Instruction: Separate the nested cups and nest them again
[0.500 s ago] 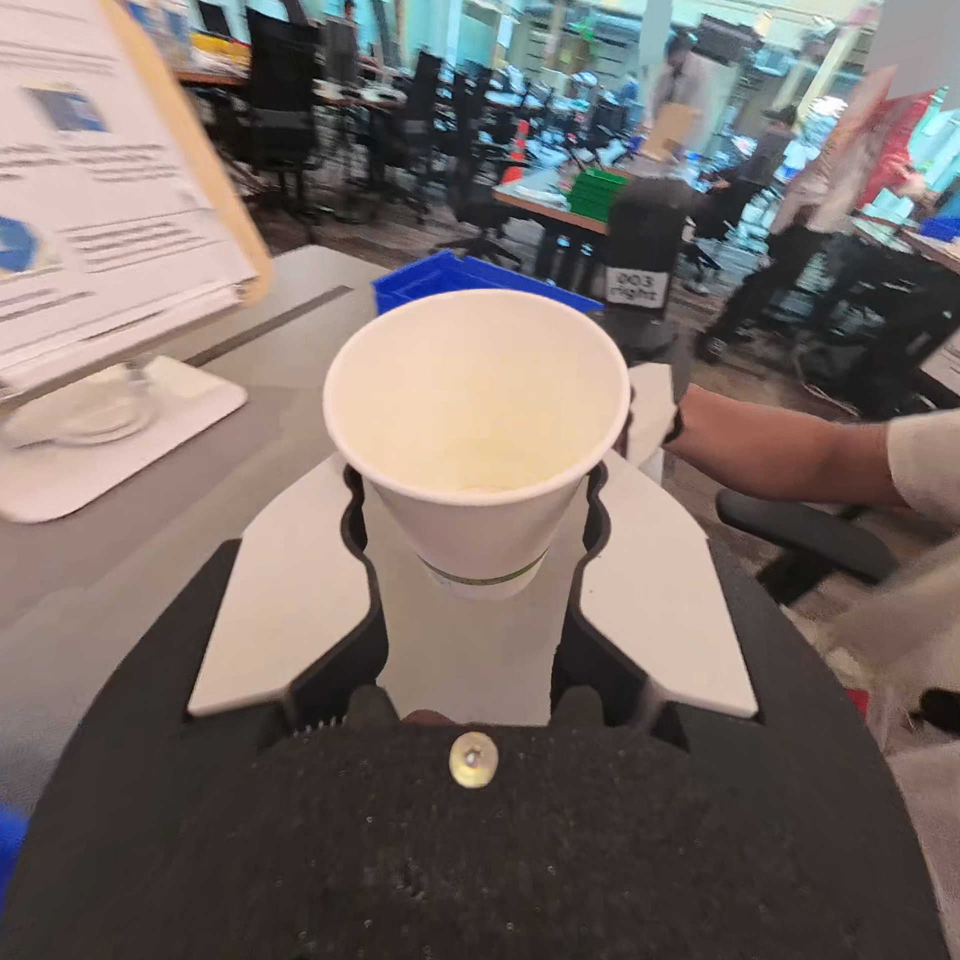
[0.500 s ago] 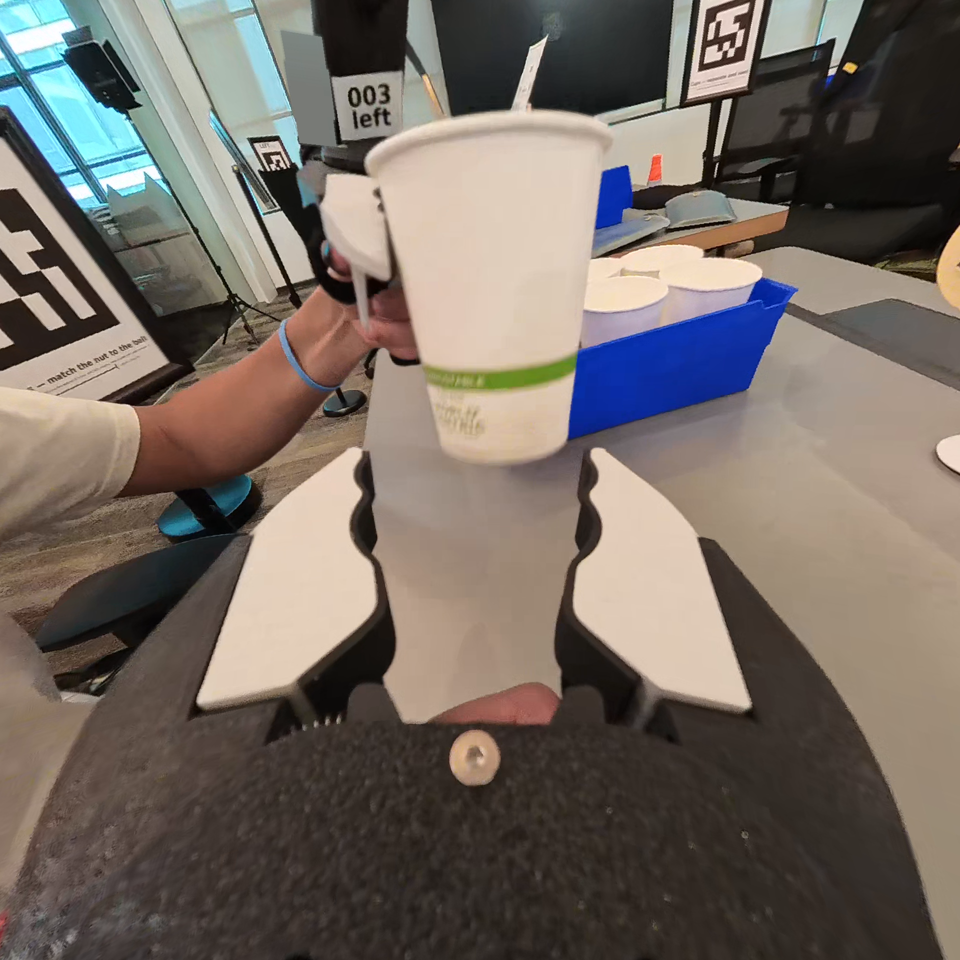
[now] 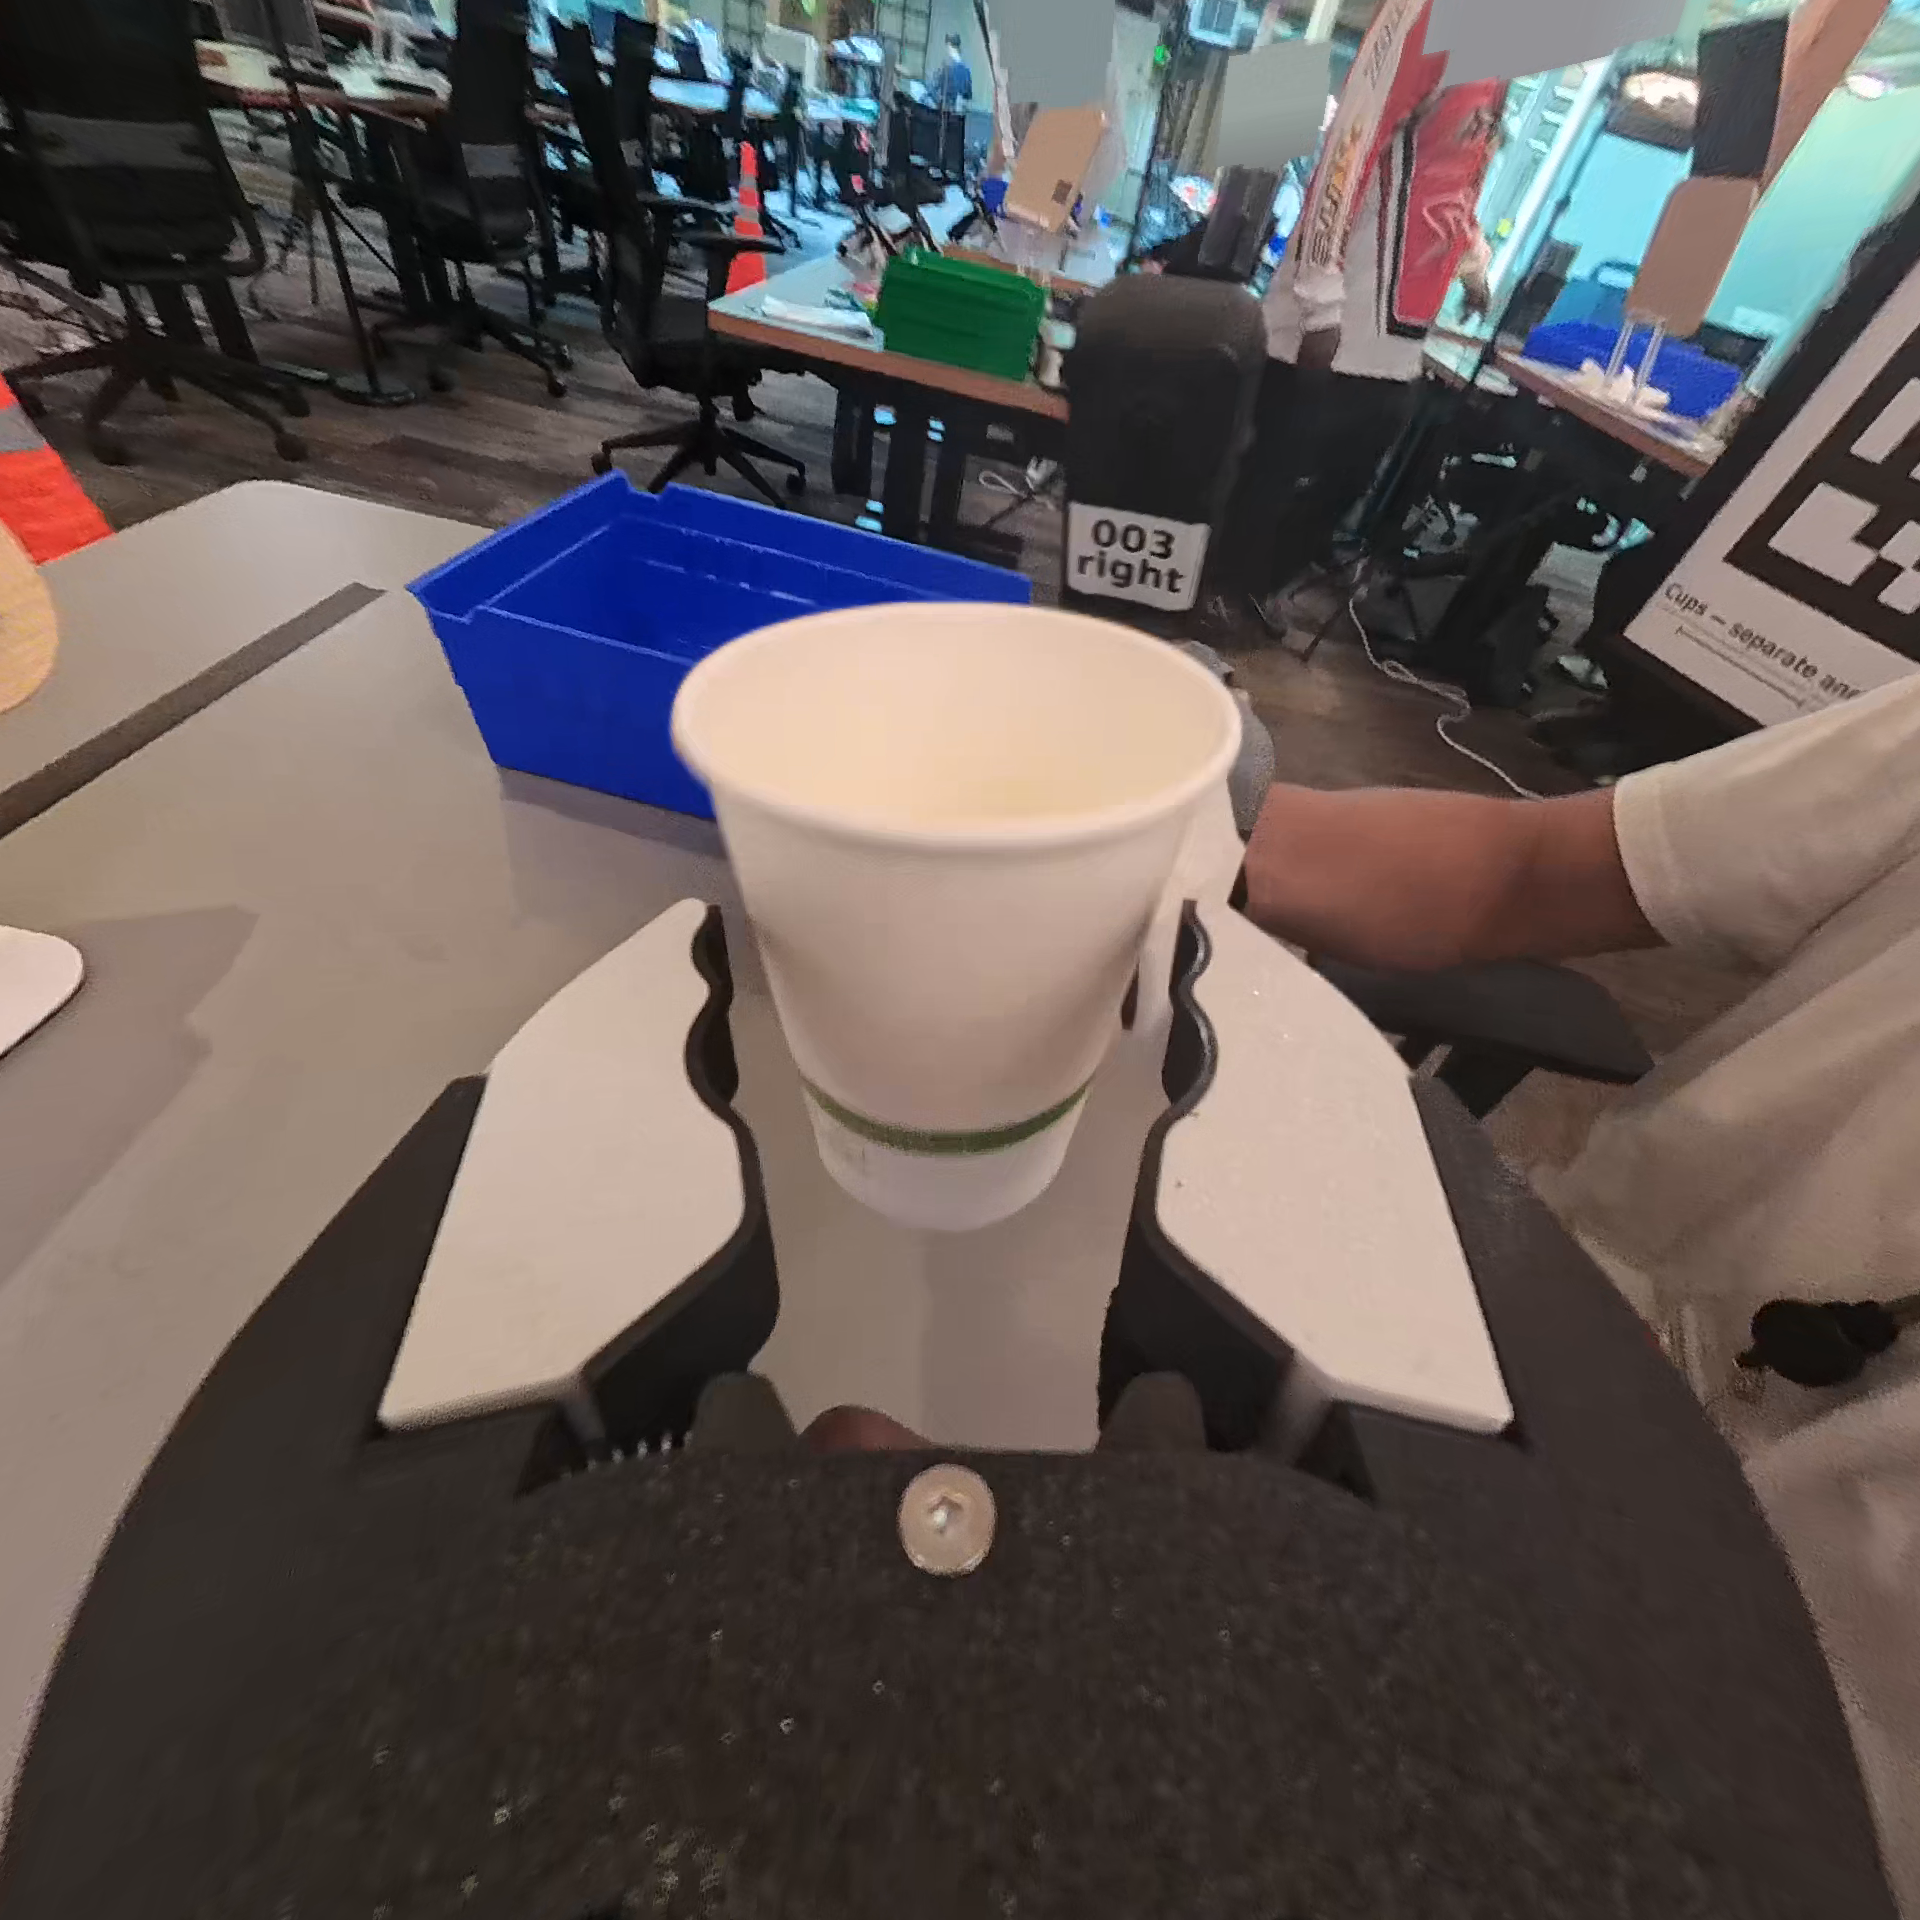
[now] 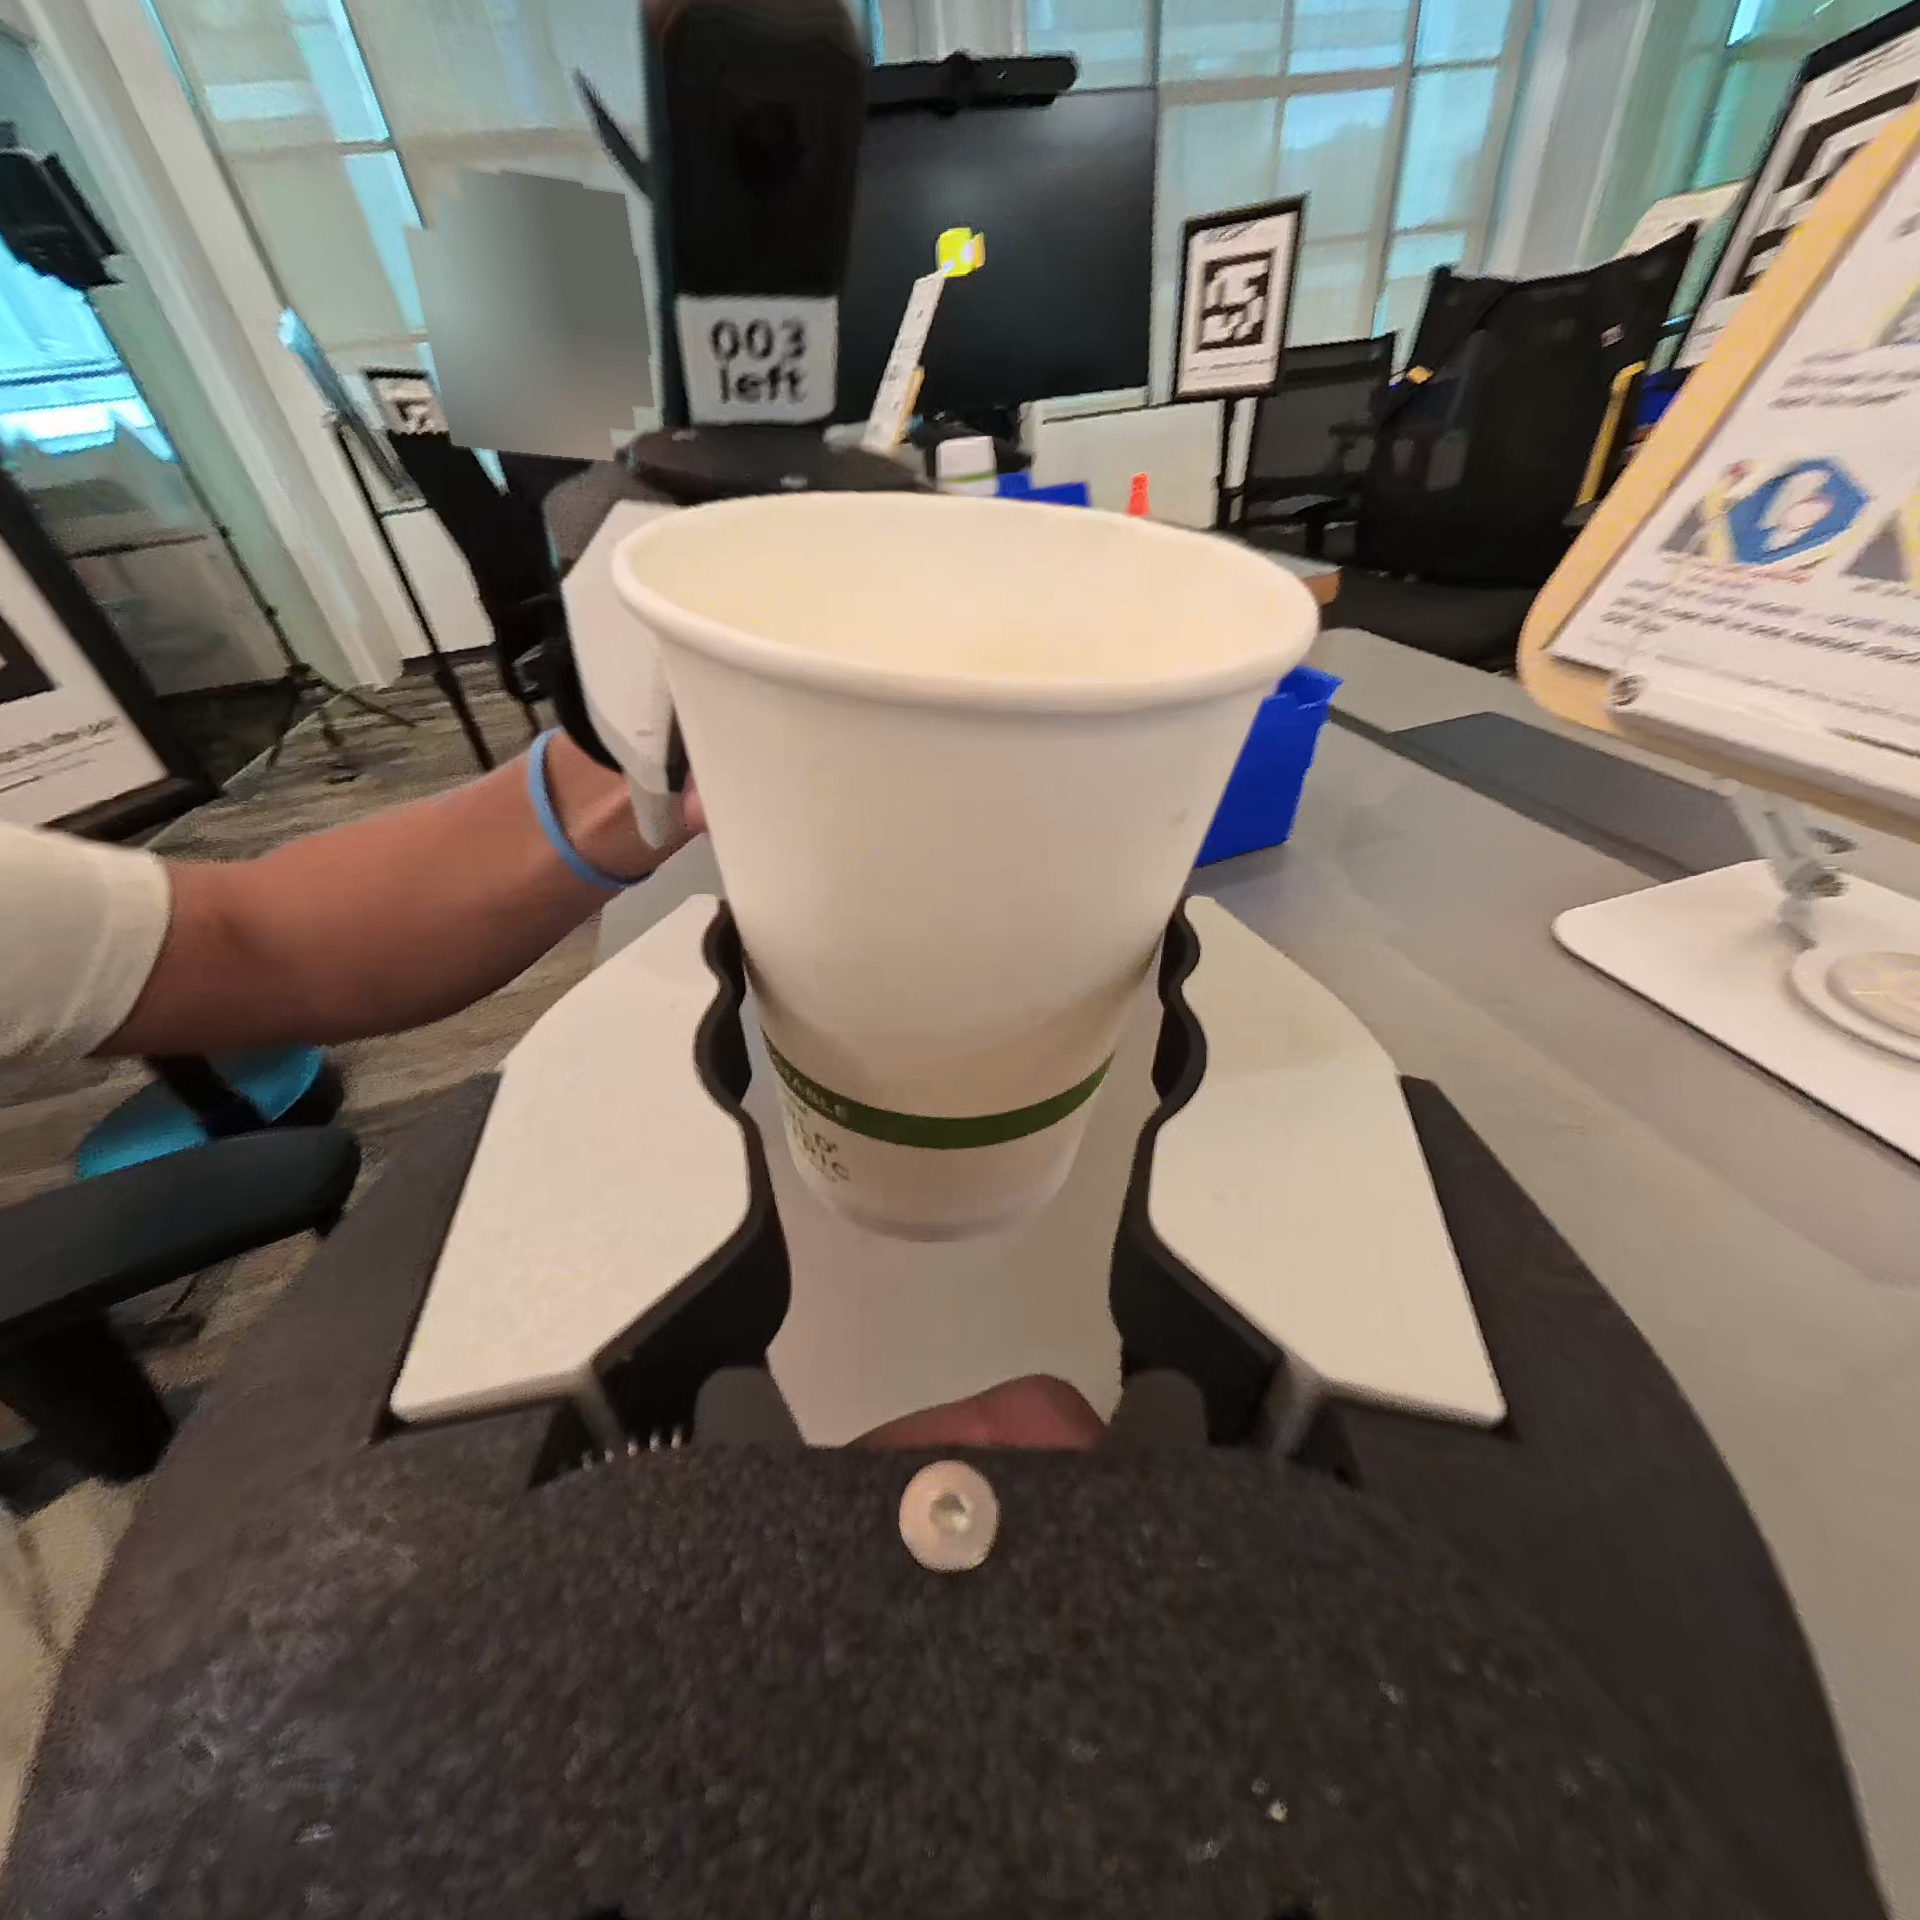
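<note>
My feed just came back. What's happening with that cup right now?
A person holds a gripper in each hand, facing each other over the grey table. The left gripper grips a white paper cup with a green band, upright in the air. The right gripper has its fingers either side of the same cup; whether they grip is unclear. A blue bin sits behind.

Matt white paper cup [image 3: 951, 914], glossy blue plastic bin [image 3: 582, 665], smooth grey table [image 3: 260, 831]

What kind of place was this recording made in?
Probably an open-plan office or lab used for data collection: rows of black office chairs at long desks, black-and-white square marker boards on stands, and a grey work table bearing a blue plastic bin.
</note>
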Demonstrator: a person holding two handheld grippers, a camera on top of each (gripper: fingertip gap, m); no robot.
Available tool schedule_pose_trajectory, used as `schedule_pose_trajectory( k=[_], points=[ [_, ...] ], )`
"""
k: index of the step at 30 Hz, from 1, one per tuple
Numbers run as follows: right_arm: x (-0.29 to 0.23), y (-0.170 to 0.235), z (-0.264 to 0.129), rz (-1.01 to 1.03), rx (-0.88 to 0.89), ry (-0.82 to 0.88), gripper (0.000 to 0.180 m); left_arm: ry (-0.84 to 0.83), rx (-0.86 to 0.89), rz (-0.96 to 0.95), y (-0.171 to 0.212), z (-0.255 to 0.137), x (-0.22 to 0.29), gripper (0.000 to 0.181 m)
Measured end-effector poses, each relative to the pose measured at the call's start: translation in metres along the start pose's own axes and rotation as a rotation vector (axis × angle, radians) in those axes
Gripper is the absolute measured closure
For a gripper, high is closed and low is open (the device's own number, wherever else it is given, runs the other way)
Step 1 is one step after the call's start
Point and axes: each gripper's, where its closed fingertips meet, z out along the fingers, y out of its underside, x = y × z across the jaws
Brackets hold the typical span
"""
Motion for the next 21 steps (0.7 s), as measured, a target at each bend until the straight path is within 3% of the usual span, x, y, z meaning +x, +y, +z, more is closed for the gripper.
schedule_pose_trajectory(
  k=[3,6,10,14,17,21],
  points=[
    [0.003,-0.013,-0.023,0.008,0.048,0.091,0.103,-0.077,0.08,-0.01,-0.004,-0.019,0.004,0.095],
    [0.015,-0.03,-0.068,-0.006,0.106,0.267,0.103,-0.328,0.134,-0.017,0.007,-0.049,-0.008,0.097],
    [0.068,-0.051,-0.171,-0.04,0.182,0.636,0.103,-0.692,0.141,-0.073,0.049,-0.091,-0.024,0.101],
    [0.152,-0.023,-0.265,0.009,0.137,0.979,0.103,-0.795,0.195,-0.139,0.08,-0.111,-0.013,0.104],
    [0.207,0.012,-0.288,0.106,0.064,1.105,0.103,-0.82,0.232,-0.163,0.088,-0.118,-0.006,0.106],
    [0.256,0.049,-0.282,0.114,-0.139,1.2,0.102,-0.811,0.243,-0.176,0.086,-0.116,-0.001,0.107]
  ],
)
